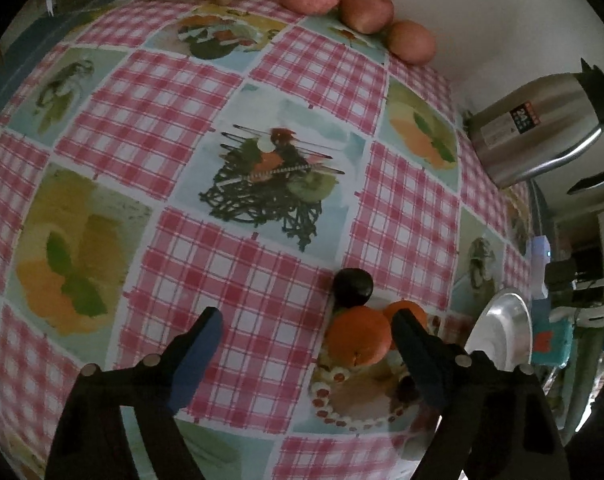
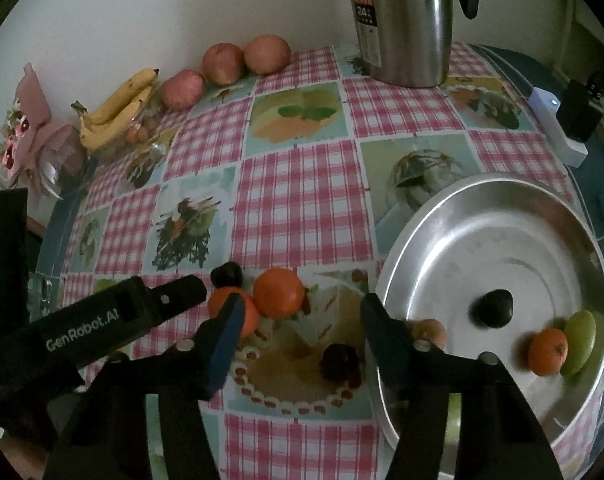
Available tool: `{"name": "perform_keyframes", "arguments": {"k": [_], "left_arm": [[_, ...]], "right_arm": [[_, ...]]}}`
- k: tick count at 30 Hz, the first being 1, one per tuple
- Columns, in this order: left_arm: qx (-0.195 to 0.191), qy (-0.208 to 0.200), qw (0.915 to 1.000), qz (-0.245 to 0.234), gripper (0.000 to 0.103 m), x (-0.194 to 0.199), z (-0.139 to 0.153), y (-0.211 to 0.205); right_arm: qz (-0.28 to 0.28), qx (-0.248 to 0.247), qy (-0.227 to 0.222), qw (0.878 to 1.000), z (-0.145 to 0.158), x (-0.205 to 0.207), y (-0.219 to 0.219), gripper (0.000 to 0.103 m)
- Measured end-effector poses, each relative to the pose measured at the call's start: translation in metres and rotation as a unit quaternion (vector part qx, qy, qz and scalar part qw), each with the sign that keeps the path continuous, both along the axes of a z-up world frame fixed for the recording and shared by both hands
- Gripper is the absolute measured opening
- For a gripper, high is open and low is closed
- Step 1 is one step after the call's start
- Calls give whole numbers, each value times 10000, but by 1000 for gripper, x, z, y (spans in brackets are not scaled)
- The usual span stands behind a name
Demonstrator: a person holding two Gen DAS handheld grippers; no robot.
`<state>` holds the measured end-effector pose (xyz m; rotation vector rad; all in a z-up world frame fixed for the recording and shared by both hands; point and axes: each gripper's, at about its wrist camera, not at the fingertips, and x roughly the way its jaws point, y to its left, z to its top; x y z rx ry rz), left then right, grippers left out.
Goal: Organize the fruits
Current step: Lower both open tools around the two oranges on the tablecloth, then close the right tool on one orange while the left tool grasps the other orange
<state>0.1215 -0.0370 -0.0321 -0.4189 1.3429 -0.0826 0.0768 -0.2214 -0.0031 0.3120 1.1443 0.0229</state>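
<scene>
1. Left gripper (image 1: 306,344): fingers apart, nothing between them; the nearer orange (image 1: 358,334) sits just inside its right finger. Shift right to centre it before closing.
2. Dark fruit (image 2: 339,361) lies on the tablecloth (image 2: 302,208) between the right gripper's (image 2: 297,334) parted fingers, untouched. Lower, then clamp gently.
3. Metal pan (image 2: 398,264), far right, already holds some fruit; likely the drop spot.

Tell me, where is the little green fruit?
In the right wrist view the green fruit lies inside the metal bowl, at its right wall, touching a small orange, with a dark fruit to their left.
</scene>
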Motion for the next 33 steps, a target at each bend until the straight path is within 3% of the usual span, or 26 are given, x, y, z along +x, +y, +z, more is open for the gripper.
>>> {"name": "perform_keyframes", "arguments": {"k": [6,18,26,33], "left_arm": [[-176,44,9997,157,83,3,-7,0],[-254,24,9993,274,83,5,-7,4],[-261,45,9994,242,83,3,-7,2],[-264,121,9994,190,82,2,-8,-3]], "right_arm": [[14,221,-20,9998,-11,8,3,54],[78,280,119,9995,-30,20,13,53],[59,448,91,9989,-32,20,13,46],[-25,572,121,9983,-33,19,9,33]]}}
